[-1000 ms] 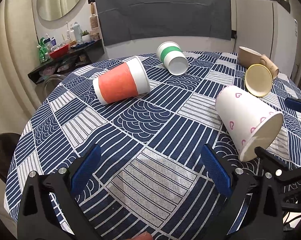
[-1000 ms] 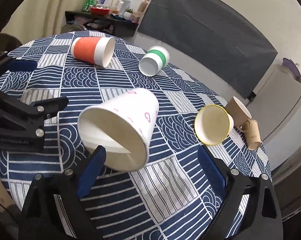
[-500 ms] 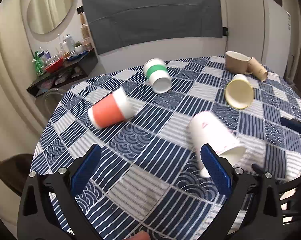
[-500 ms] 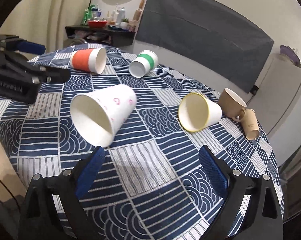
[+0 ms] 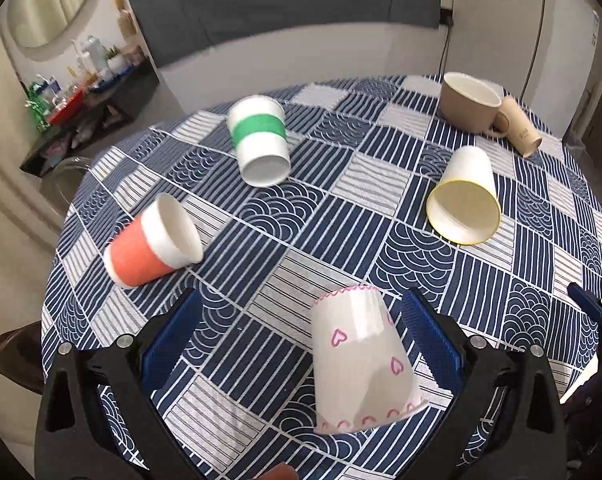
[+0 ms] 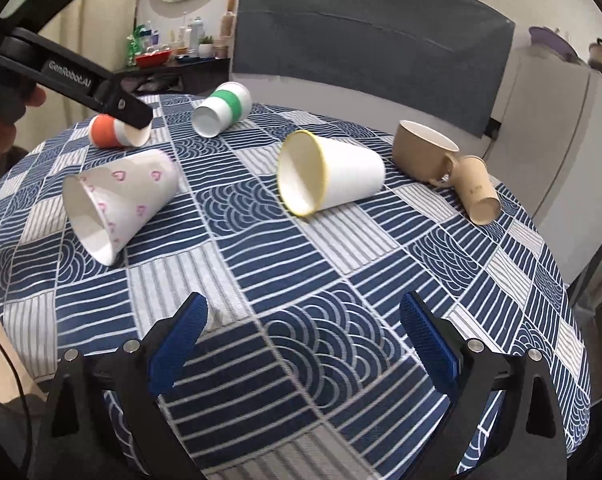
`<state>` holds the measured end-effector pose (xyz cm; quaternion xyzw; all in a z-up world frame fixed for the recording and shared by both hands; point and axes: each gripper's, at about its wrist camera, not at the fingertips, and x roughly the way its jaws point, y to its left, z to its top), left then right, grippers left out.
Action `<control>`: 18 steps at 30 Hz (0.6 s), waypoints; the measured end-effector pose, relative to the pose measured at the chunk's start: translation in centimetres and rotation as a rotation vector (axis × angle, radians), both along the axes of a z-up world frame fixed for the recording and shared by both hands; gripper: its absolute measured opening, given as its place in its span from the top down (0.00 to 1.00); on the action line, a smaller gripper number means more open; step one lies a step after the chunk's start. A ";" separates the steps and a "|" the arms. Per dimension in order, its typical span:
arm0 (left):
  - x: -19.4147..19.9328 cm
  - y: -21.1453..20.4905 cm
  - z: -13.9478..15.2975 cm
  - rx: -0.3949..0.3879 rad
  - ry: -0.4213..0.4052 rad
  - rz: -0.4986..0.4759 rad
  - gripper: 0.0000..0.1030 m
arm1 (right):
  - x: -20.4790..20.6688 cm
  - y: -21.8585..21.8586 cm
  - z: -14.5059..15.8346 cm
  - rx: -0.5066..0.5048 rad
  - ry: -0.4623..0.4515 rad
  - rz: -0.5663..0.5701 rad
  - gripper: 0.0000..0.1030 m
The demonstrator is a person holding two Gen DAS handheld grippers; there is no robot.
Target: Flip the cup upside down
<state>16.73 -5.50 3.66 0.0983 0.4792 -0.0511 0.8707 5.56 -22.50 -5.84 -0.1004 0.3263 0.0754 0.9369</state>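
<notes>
A white paper cup with pink hearts (image 5: 361, 364) lies on its side on the blue patterned tablecloth (image 5: 341, 216), mouth toward the table's near edge. It also shows in the right wrist view (image 6: 117, 204). My left gripper (image 5: 301, 340) is open and raised above the table; the cup sits between its fingers in view, without contact. My right gripper (image 6: 301, 340) is open and empty over the table's near side, well right of the heart cup. The left gripper's finger (image 6: 81, 80) shows at upper left in the right wrist view.
Other cups lie on their sides: an orange one (image 5: 149, 244), a green-banded one (image 5: 261, 140), a yellow-rimmed one (image 5: 465, 196) and a small tan one (image 5: 521, 132). A brown mug (image 5: 465, 104) stands upright. A shelf with bottles (image 5: 73, 100) stands beyond the table's left.
Both grippers have pulled back and risen from the table. The left one has swung so the heart cup now sits between its fingers in view. The right one has moved right, away from that cup.
</notes>
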 end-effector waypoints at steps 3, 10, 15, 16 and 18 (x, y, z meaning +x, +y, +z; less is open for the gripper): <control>1.0 -0.6 -0.8 0.049 0.045 0.012 0.05 | 0.4 -1.2 0.0 0.026 -0.003 -0.010 0.10; 3.5 -0.5 -3.6 0.010 0.277 0.026 0.06 | 1.1 -3.0 -0.4 0.057 -0.001 -0.030 0.10; 3.7 -0.9 -4.6 0.009 0.317 0.023 0.06 | 1.2 -3.7 -0.5 0.077 -0.001 -0.036 0.10; 3.5 -1.0 -4.8 0.000 0.328 0.014 0.06 | 1.2 -3.8 -0.6 0.077 -0.002 -0.037 0.10; 3.4 -1.2 -5.1 -0.015 0.353 0.002 0.06 | 1.2 -4.0 -0.6 0.080 -0.004 -0.042 0.10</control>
